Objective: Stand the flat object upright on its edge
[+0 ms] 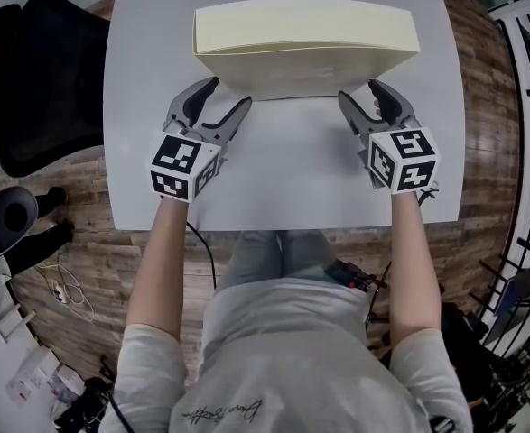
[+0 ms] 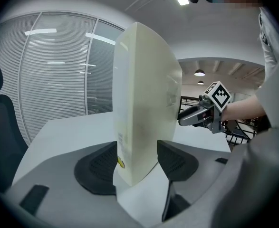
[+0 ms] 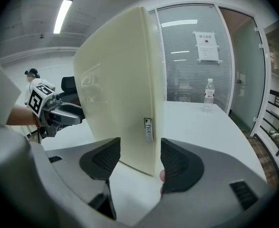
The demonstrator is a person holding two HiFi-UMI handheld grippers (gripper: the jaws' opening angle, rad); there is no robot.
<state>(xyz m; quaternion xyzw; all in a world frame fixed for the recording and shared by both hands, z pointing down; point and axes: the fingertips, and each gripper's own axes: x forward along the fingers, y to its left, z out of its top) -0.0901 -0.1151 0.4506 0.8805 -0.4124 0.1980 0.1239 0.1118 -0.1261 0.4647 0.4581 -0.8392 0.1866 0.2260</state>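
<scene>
A flat cream object [image 1: 305, 43] stands upright on its long edge at the far half of the grey table [image 1: 292, 179]. My left gripper [image 1: 228, 95] is open at its near-left lower corner, and my right gripper [image 1: 359, 91] is open at the near-right corner. In the left gripper view the cream object [image 2: 146, 103] rises narrow-end-on just beyond the left gripper [image 2: 137, 163], with a gap at each pad. In the right gripper view the cream object [image 3: 125, 89] stands the same way just past the right gripper [image 3: 140, 158]. Each gripper view shows the opposite gripper at the far end.
A black office chair [image 1: 39, 70] stands left of the table, and a metal railing [image 1: 526, 106] runs along the right. A water bottle [image 3: 208, 95] stands at the table's far corner, before a glass partition. Cables lie on the wooden floor [image 1: 66, 287].
</scene>
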